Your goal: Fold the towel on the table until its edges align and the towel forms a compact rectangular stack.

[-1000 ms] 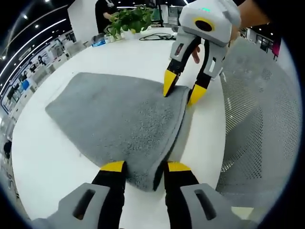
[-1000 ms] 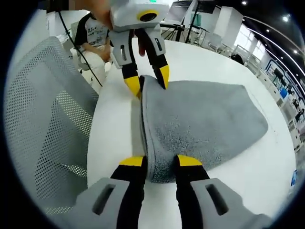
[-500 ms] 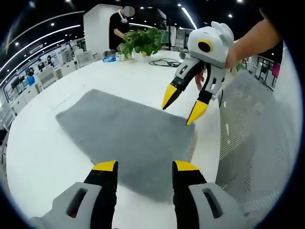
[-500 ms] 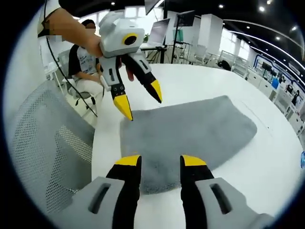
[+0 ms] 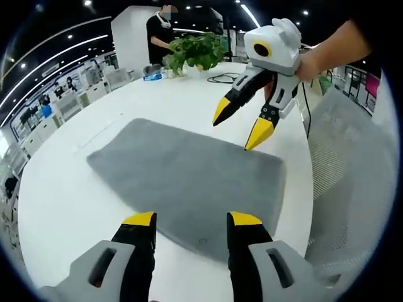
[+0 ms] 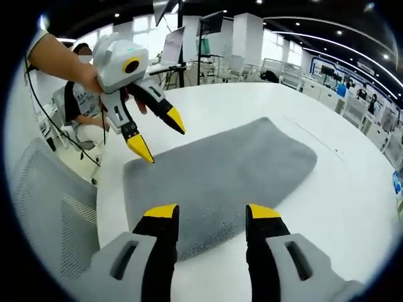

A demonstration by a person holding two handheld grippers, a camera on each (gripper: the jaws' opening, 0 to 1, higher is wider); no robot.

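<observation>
A grey towel (image 5: pixel 182 176) lies flat on the round white table (image 5: pixel 69 214), spread as a folded sheet with rounded corners. My left gripper (image 5: pixel 192 220) hovers open above the towel's near edge, with nothing between its jaws. My right gripper (image 5: pixel 239 124) comes in from the upper right, held by a hand, open and lifted clear of the towel's far right corner. In the right gripper view the towel (image 6: pixel 220 170) stretches away from my right gripper (image 6: pixel 212 212), which stands open over its near edge. My left gripper (image 6: pixel 157 135) hangs open above the towel's left corner.
A grey mesh chair (image 5: pixel 340 176) stands close against the table's edge, and it appears again (image 6: pixel 44 214) on the left. A potted plant (image 5: pixel 198 50) and a black cable (image 5: pixel 227 77) sit at the table's far side. A person (image 5: pixel 160 31) stands behind it; another person (image 6: pixel 79 107) sits nearby.
One second ago both grippers had their jaws down at the towel's doubled edge. They have since lifted off and backed away, jaws open, and the towel now lies flat.
</observation>
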